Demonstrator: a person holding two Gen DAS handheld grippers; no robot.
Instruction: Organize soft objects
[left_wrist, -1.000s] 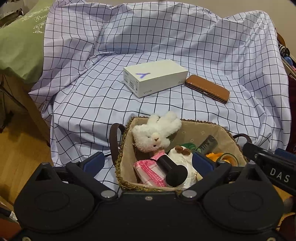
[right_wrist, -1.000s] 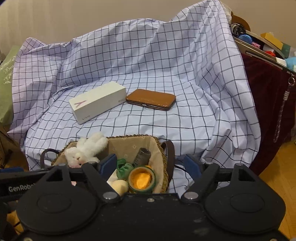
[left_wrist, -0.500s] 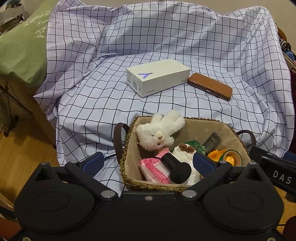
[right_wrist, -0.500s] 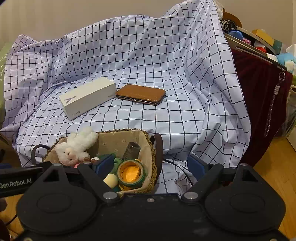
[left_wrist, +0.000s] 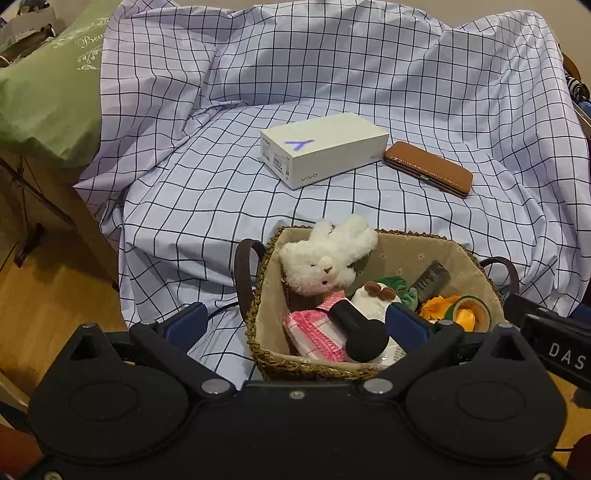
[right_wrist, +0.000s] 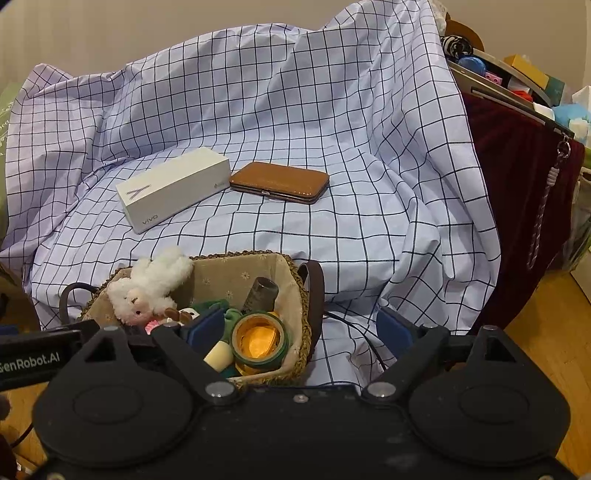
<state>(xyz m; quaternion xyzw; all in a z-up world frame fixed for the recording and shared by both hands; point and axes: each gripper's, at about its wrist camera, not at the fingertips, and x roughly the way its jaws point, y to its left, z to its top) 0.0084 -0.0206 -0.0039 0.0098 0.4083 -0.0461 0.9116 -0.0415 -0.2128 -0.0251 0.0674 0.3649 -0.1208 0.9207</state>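
Note:
A woven basket (left_wrist: 295, 365) (right_wrist: 236, 256) sits at the front edge of the checked cloth. A white plush rabbit (left_wrist: 328, 258) (right_wrist: 147, 288) leans over its far left corner. Inside lie a pink cloth packet (left_wrist: 314, 328), a black cylinder (left_wrist: 358, 332), a small white plush (left_wrist: 373, 299), something soft and green (left_wrist: 402, 288), a dark tube (right_wrist: 260, 293) and a green tape roll (right_wrist: 258, 338). My left gripper (left_wrist: 295, 326) is open and straddles the basket's left wall. My right gripper (right_wrist: 301, 330) is opening; the basket's right wall lies between its jaws, unpressed.
A white phone box (left_wrist: 325, 153) and a brown leather case (left_wrist: 428, 168) lie on the checked cloth (left_wrist: 221, 206) behind the basket. A green cushion (left_wrist: 48, 92) is at far left. A dark red drape (right_wrist: 517, 184) and a shelf of toys (right_wrist: 498, 74) stand on the right.
The right gripper's jaws have spread a little wider. Both views have drifted slightly. The basket and its contents have not moved.

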